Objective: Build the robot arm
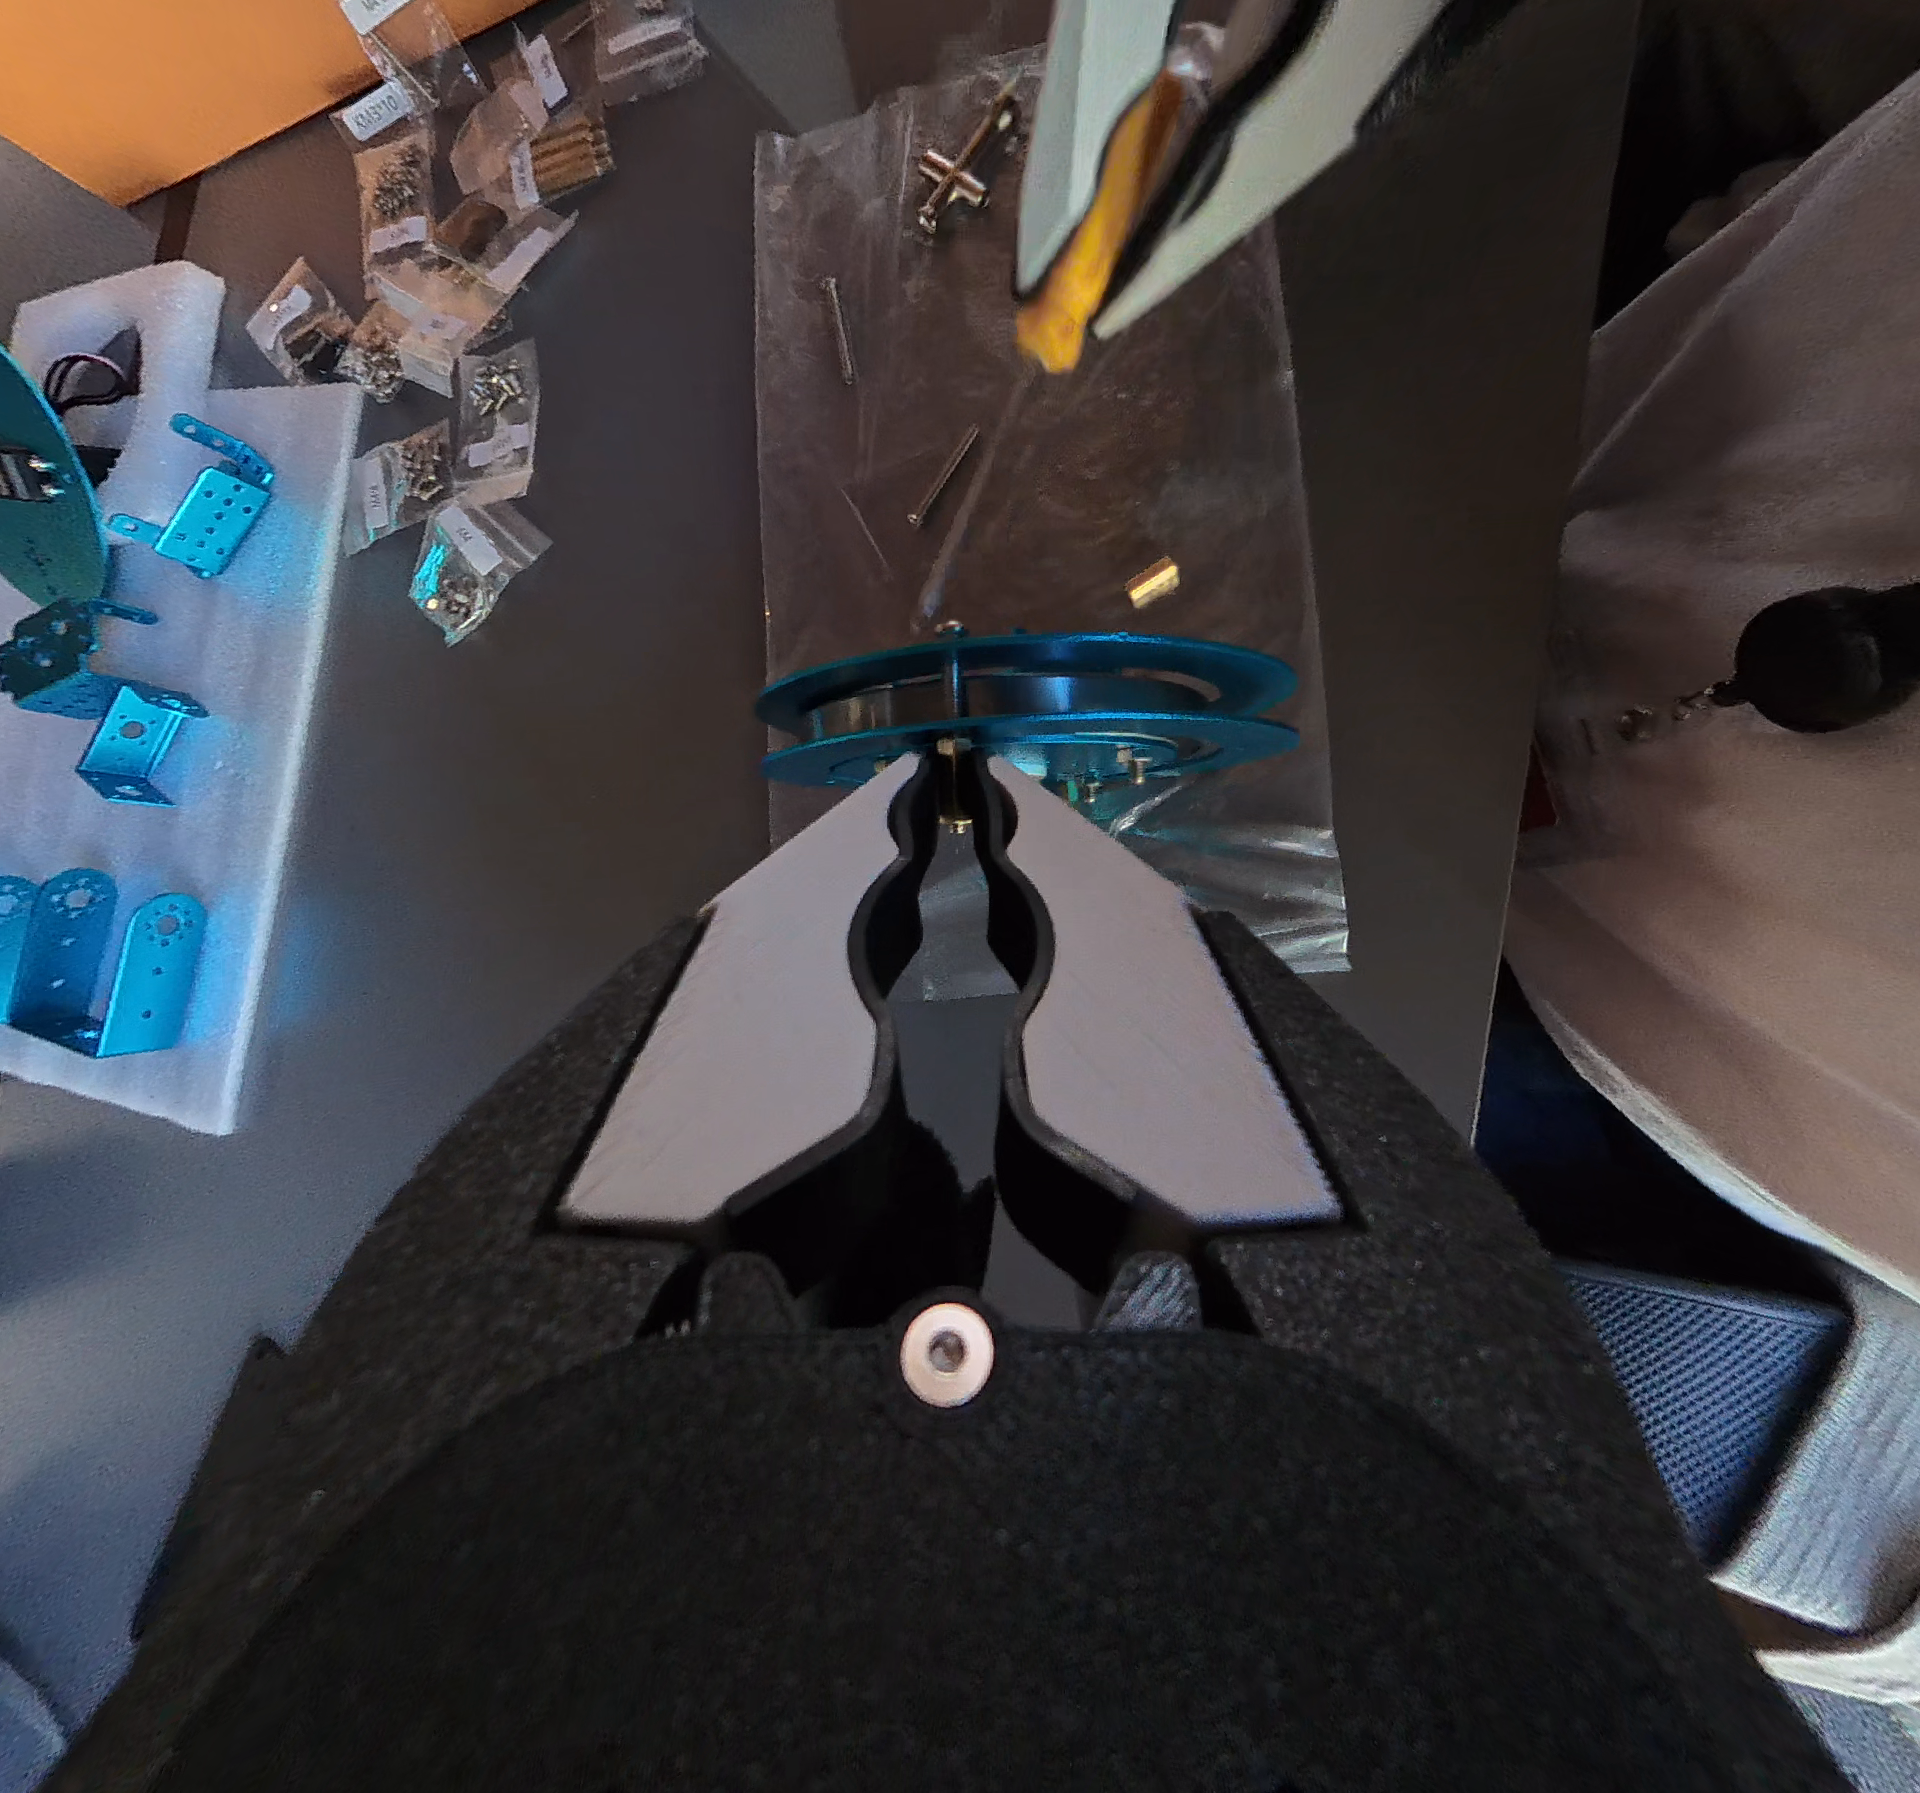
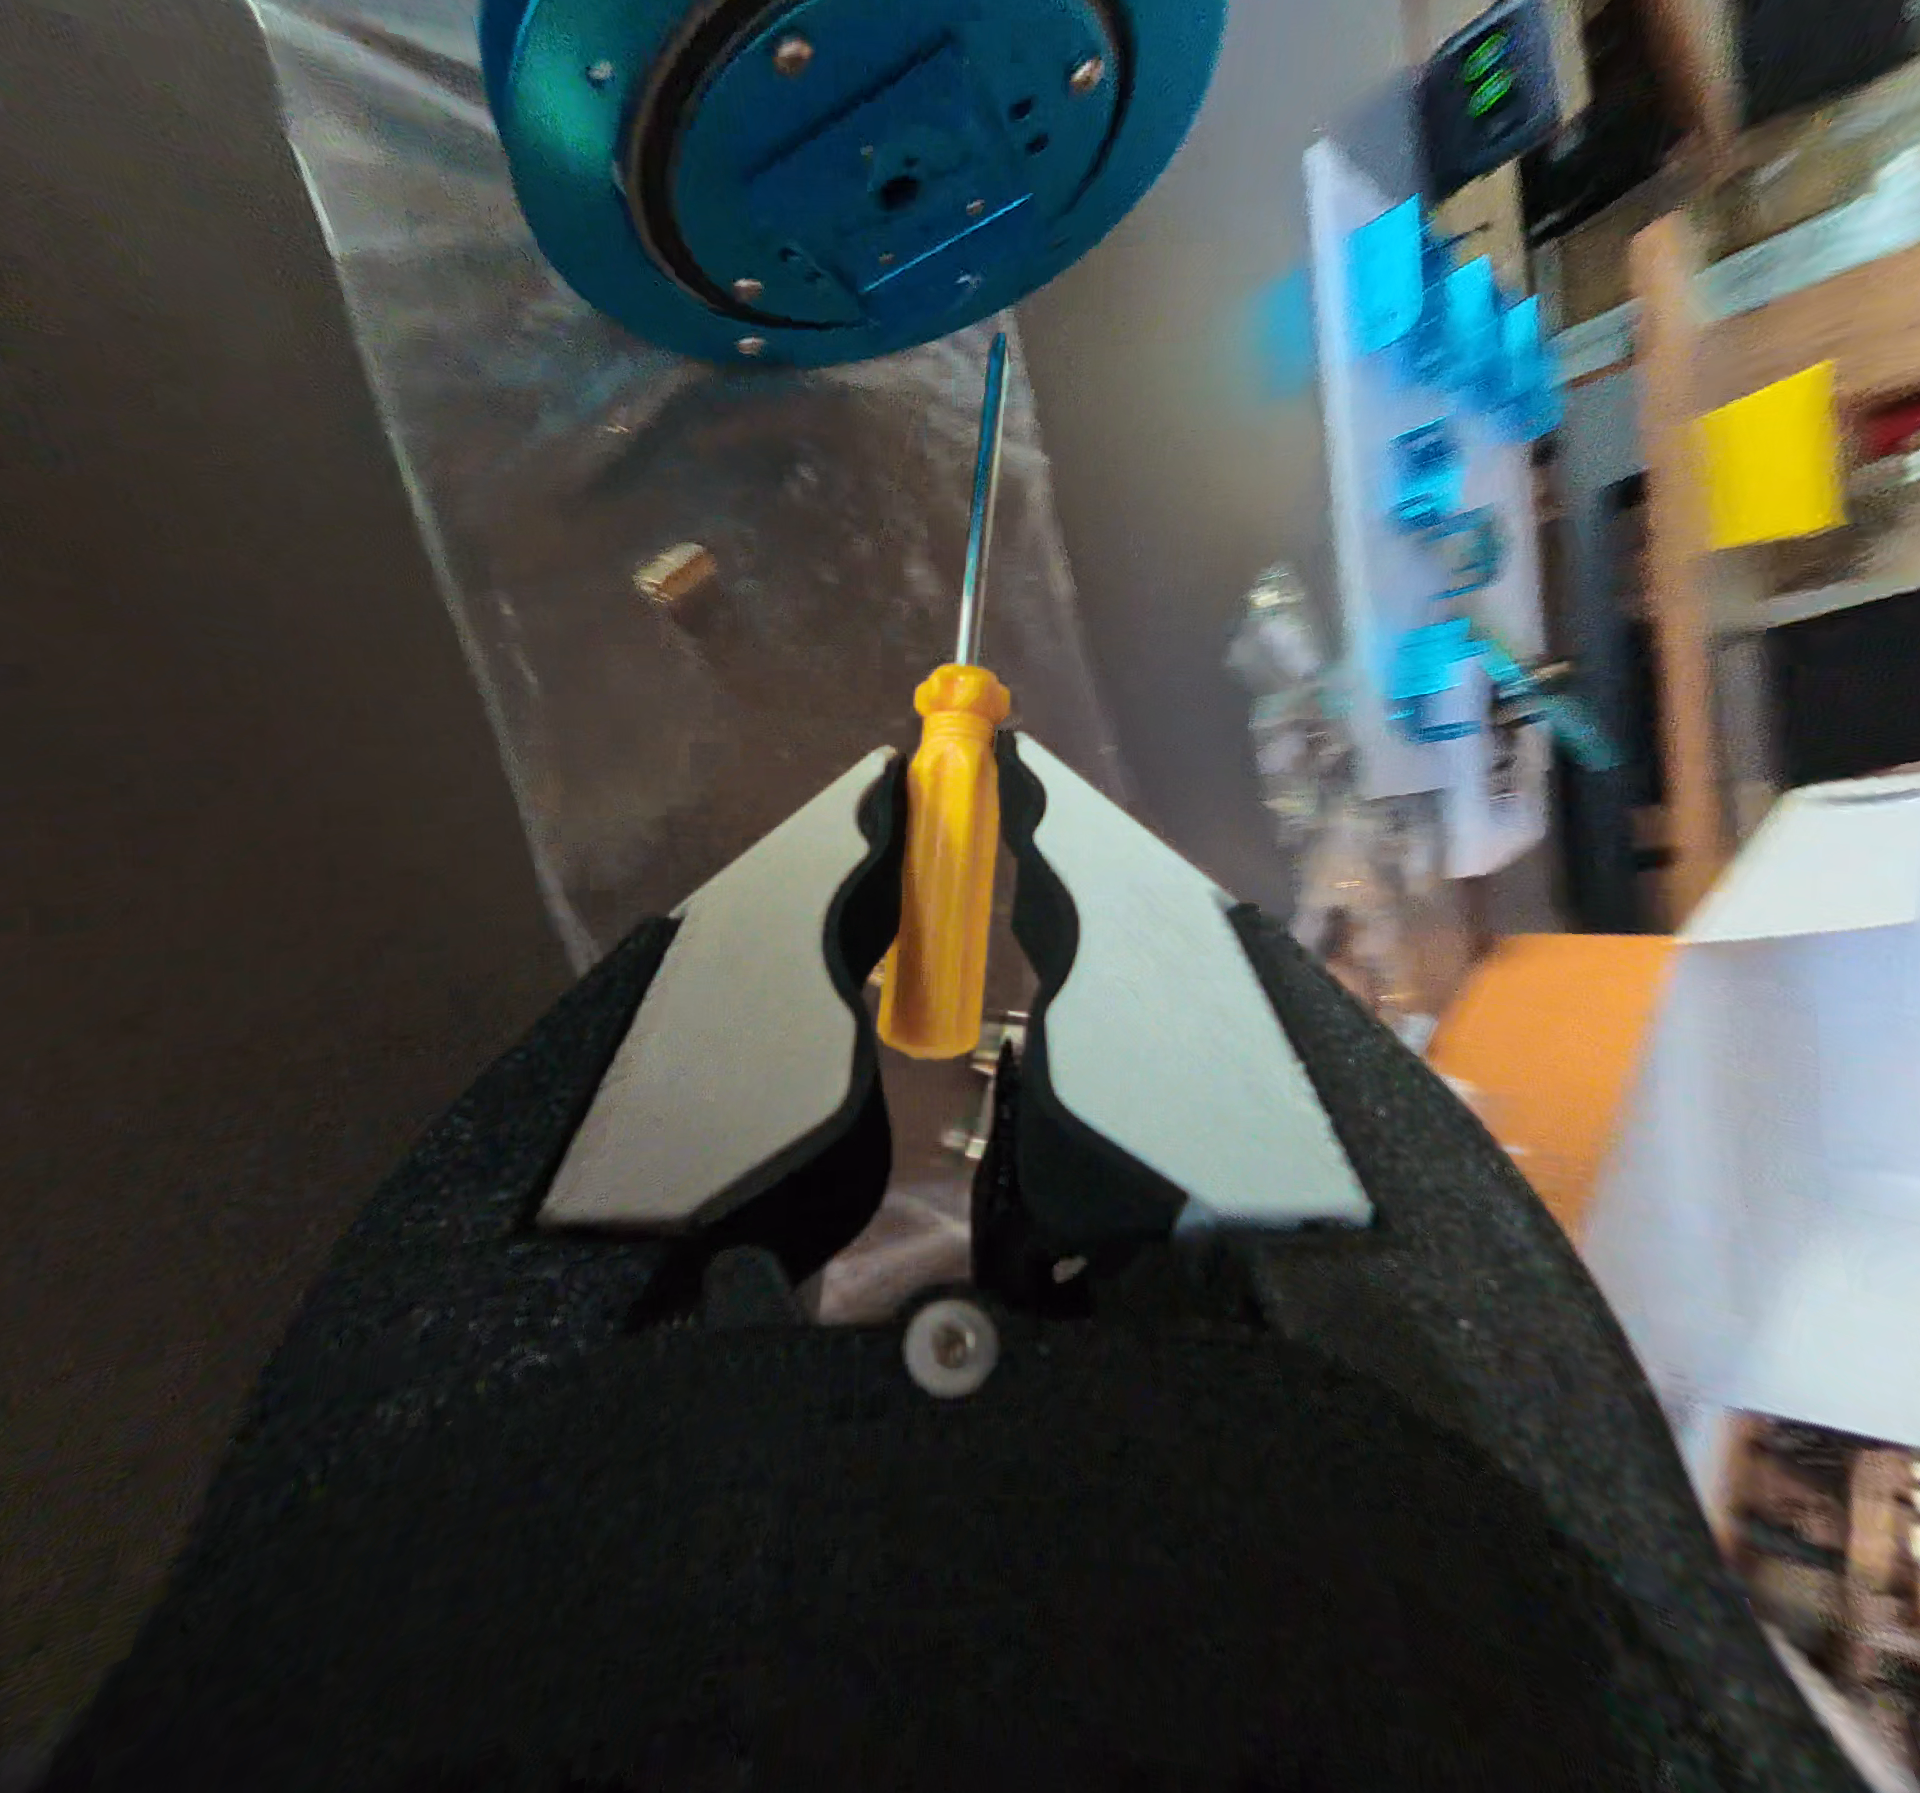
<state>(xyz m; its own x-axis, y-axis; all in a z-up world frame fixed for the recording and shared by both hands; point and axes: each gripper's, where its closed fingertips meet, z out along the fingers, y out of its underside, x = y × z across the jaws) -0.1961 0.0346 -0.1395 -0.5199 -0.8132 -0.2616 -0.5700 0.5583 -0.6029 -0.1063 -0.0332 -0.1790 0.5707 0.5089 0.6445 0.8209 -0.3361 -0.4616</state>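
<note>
The left gripper (image 1: 951,798) is closed on a brass post under the blue discs (image 1: 1029,694); the right gripper (image 2: 951,756) clamps a yellow screwdriver (image 2: 943,870), tip just short of the discs

Both wrist cameras look closely along their fingers, sharing the blue disc assembly (image 1: 1029,704).

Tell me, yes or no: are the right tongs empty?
No: the right tongs are shut on the orange-handled screwdriver, its shaft pointing toward the blue disc assembly.
</note>
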